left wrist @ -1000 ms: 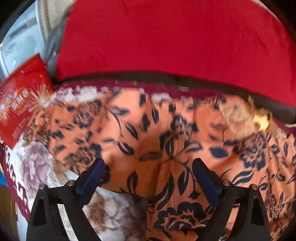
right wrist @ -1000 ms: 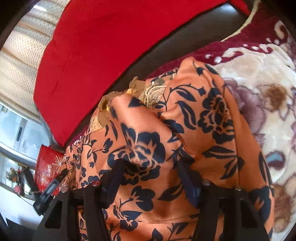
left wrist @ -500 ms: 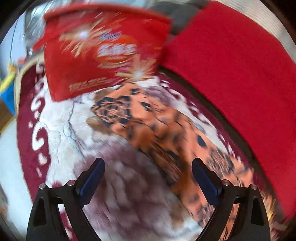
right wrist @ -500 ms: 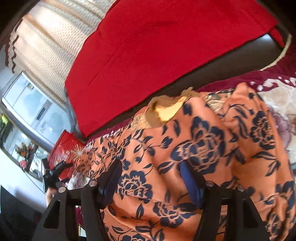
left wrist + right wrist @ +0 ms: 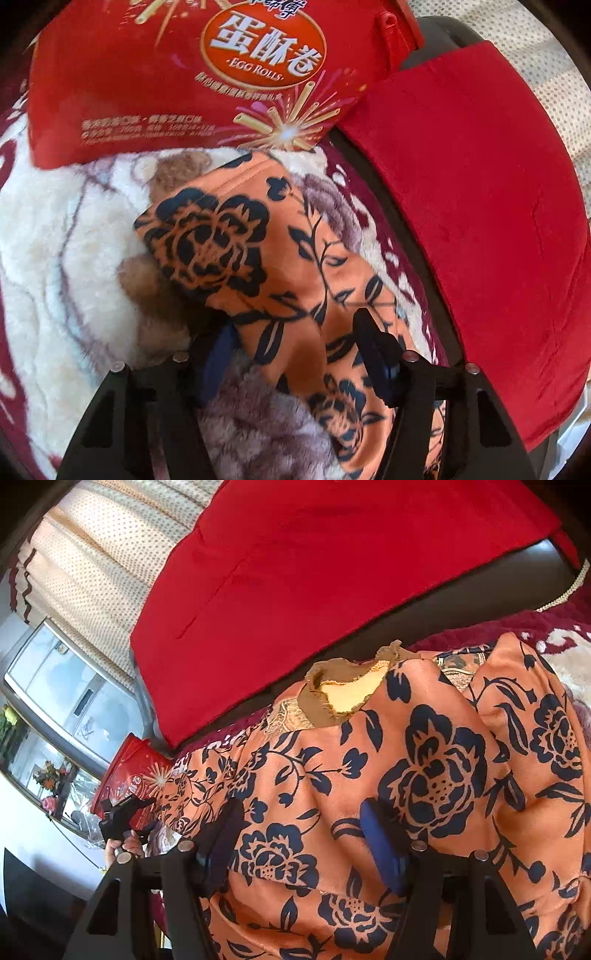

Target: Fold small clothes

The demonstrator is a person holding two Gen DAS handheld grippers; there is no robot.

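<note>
An orange garment [image 5: 258, 258] with dark blue flowers lies spread on a plush floral blanket [image 5: 55, 240]. In the left wrist view one narrow end of it runs toward the camera between the fingers of my left gripper [image 5: 295, 354]. Its jaws are closing; the pads do not press the cloth. In the right wrist view the garment [image 5: 424, 775] fills the foreground, its tan lace neckline [image 5: 351, 690] at the far edge. My right gripper [image 5: 301, 834] hovers low over the body, open, with a hump of cloth between its fingers. The left gripper [image 5: 125, 812] shows small at far left, held by a hand [image 5: 122, 845].
A red egg-roll package [image 5: 184, 74] stands just beyond the garment's end, close to the left gripper. A big red cushion [image 5: 480, 203] leans along the dark sofa back [image 5: 480, 590]. Dotted curtains [image 5: 92, 554] and a glass cabinet [image 5: 55, 686] stand behind.
The left gripper swung from the garment's middle to its end by the red package, rolled, and its jaws narrowed. The right gripper slid across the garment's body; the neckline now shows more fully.
</note>
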